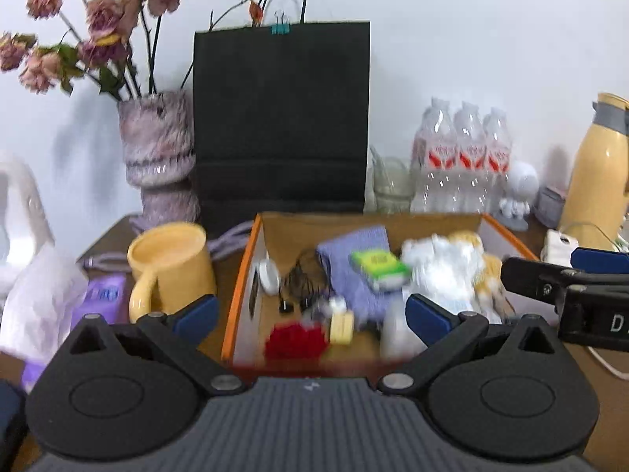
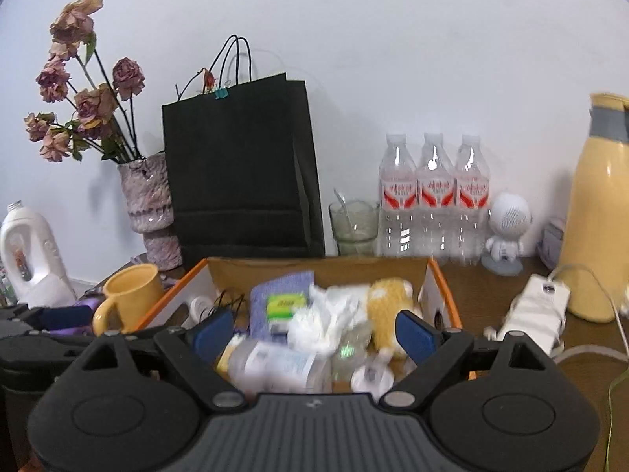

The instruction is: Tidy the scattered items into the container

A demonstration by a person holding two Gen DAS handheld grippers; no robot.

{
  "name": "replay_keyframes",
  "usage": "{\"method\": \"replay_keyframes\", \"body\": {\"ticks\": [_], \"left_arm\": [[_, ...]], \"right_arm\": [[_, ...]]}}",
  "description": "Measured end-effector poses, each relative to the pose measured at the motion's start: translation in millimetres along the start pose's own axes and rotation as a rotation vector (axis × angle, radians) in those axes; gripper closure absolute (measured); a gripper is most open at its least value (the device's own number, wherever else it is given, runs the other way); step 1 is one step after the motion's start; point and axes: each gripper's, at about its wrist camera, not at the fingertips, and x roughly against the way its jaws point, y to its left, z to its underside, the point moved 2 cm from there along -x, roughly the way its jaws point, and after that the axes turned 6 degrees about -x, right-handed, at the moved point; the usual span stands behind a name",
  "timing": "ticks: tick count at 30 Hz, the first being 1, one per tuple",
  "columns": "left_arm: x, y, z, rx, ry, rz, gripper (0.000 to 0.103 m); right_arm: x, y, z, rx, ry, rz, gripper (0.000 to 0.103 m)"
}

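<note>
The cardboard box (image 2: 440, 287) on the table (image 2: 491, 287) already holds most items, the yellow mug (image 1: 173, 267) remains outside beside it, and both the left tool (image 1: 310, 314) and right tool (image 2: 314, 334) are spread, empty.

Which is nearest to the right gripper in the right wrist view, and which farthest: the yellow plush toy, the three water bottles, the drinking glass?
From the right gripper:
1. Yellow plush toy, in the box by its right finger.
2. Drinking glass, behind the box.
3. Water bottles, by the wall, right of the glass; these two are nearly level.
</note>
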Motion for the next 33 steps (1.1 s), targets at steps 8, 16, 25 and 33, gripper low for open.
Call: {"method": "replay_keyframes", "body": {"ticks": [8, 16, 25, 33], "left_arm": [[34.4, -0.5, 59.5, 0.053, 0.094, 0.078, 0.0], [68.3, -8.4, 109.7, -0.01, 0.133, 0.068, 0.0], [71.8, -2.3, 129.7, 0.011, 0.194, 0.061, 0.0], [71.7, -0.7, 142.6, 0.01, 0.235, 0.065, 0.0]], "right_arm": [[40.3, 2.4, 55.4, 0.01, 0.021, -0.001, 0.01], [64.5, -0.6, 104.8, -0.001, 0.111, 0.026, 0.009], [72.6, 5.1, 139.1, 0.062, 0.187, 0.055, 0.009], [75.2, 12.4, 150.9, 0.082, 0.226, 0.087, 0.009]]}}
